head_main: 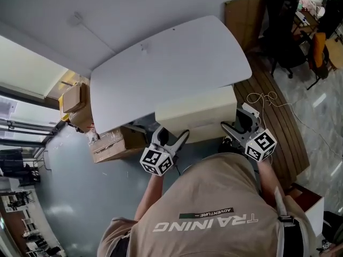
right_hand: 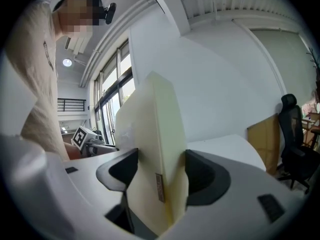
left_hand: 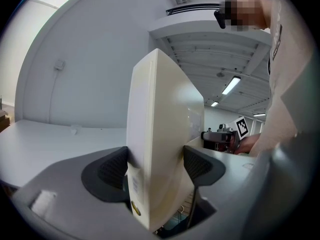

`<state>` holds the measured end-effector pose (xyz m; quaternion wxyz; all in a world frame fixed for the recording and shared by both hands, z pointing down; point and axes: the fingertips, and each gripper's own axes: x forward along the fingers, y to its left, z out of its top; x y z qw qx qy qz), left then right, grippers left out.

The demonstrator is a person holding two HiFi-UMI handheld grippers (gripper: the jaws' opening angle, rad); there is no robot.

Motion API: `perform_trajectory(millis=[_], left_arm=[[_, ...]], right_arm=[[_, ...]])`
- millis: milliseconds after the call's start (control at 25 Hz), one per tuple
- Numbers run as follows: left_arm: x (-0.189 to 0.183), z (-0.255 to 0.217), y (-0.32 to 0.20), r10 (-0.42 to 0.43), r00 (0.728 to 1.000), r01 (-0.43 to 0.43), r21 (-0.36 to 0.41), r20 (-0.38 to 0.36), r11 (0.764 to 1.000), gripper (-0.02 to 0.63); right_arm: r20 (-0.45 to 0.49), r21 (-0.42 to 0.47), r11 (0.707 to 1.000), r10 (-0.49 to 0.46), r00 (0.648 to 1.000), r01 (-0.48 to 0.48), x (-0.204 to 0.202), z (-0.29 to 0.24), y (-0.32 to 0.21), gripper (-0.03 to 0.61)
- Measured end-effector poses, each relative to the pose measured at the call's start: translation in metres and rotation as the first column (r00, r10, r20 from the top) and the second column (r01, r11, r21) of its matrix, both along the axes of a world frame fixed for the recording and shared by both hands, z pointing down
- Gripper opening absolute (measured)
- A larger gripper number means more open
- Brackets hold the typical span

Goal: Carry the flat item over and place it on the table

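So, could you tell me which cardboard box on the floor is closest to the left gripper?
The box poking out from under the table, just beside the left gripper; the others sit farther left.

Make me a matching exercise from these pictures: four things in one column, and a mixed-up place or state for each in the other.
Things
1. cream panel
2. table
3. cardboard boxes
4. office chair

Places or states
A. brown, stacked at the table's left end
B. clamped between the jaws of the left tool and the right tool
C. black, at the upper right of the head view
D. white, just beyond the held item

Pairs: 1-B, 2-D, 3-A, 4-C
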<state>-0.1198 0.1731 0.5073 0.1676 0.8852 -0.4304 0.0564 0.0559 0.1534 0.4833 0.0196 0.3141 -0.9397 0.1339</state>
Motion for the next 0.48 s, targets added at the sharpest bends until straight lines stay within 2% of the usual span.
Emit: perform_trajectory(millis=[240,480], left_arm=[[0.025,0.006,-0.037,-0.010,1.000,0.010,-0.035,0.007,0.999,0.333],[0.067,0.010,-0.076,-0.011,0.999,0.012,-0.037,0.041,0.999,0.333]], right_arm=[[0.020,-0.018,0.999,-0.026,0.999,0.026,0.026,0.004,-0.040,0.268],[0.033,-0.051,0.998,-0.041,0.999,0.042,0.069,0.016,-0.079,0.268]])
